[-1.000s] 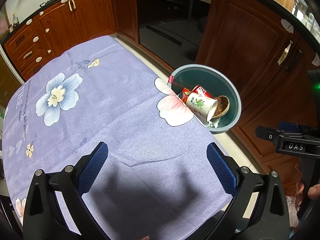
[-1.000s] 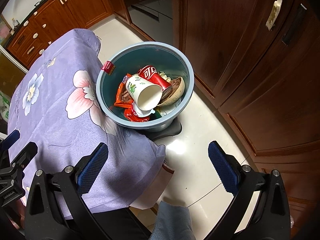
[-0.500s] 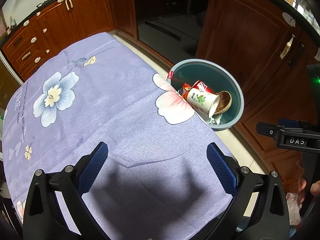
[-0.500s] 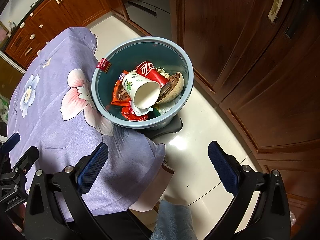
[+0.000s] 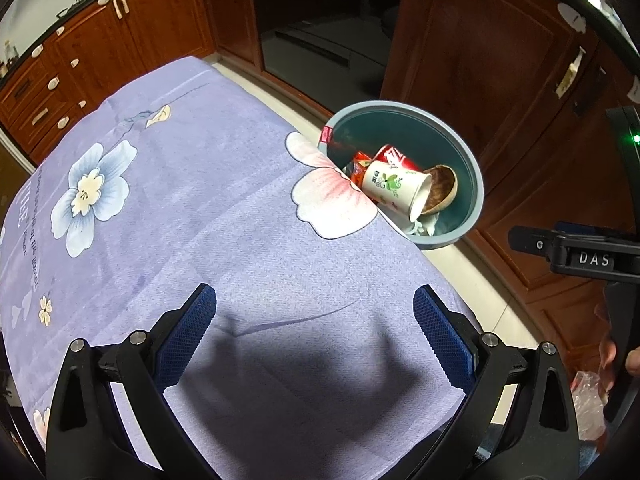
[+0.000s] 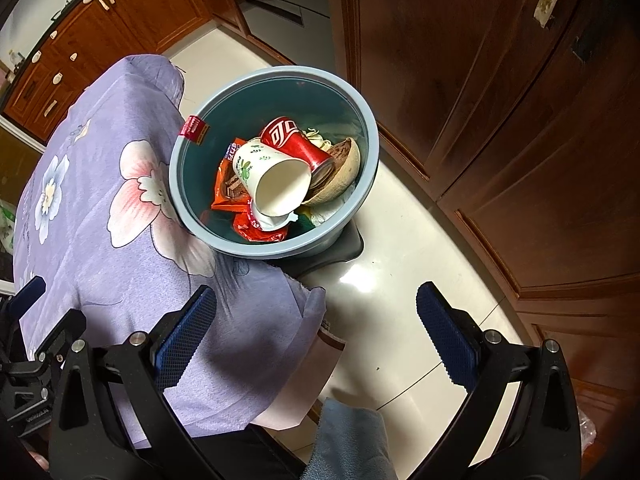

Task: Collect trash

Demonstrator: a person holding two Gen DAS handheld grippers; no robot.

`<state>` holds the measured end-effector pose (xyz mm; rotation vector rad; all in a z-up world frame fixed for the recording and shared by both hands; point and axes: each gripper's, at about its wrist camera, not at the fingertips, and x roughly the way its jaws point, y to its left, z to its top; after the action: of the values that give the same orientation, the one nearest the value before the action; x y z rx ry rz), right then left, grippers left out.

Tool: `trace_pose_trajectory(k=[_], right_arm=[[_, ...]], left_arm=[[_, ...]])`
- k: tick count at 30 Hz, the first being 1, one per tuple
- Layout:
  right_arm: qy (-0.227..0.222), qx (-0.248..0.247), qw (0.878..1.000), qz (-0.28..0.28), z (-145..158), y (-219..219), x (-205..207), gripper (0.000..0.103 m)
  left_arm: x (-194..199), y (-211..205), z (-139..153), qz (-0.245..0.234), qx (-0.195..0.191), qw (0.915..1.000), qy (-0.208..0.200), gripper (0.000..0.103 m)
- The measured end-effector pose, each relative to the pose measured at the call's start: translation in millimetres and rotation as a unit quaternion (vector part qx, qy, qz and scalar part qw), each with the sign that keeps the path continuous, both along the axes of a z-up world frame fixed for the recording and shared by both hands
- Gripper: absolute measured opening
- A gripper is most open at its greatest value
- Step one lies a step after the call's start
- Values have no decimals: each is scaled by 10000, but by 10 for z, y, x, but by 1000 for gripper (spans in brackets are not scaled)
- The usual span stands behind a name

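Bin (image 5: 472,168): near wall hidden behind the worktop (image 5: 240,208) edge in left wrist view; its base can't be seen in either view. In the bin, the white cup (image 6: 276,184) covers most of the orange wrappers (image 6: 226,194) and part of the red cup (image 6: 296,144); wrapper print too small to read. Right of bin, other gripper (image 5: 576,256) cut off by frame edge.

Tablecloth (image 5: 224,216) lies bare — bin (image 6: 362,128) mouth open above, trash-filled.

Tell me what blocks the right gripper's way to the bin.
Nothing visible does. The right gripper is open and empty over the tablecloth edge, and the open-topped bin sits ahead of it on the floor.
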<state>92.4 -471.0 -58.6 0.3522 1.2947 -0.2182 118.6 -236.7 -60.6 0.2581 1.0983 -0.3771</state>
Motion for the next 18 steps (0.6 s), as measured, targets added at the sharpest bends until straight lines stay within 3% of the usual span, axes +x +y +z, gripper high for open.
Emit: trace_pose_trajectory(k=[18], right_arm=[[42, -24, 10000, -43, -21, -28, -2, 96]], left_arm=[[-15, -61, -62, -96, 86, 9999, 54, 99]])
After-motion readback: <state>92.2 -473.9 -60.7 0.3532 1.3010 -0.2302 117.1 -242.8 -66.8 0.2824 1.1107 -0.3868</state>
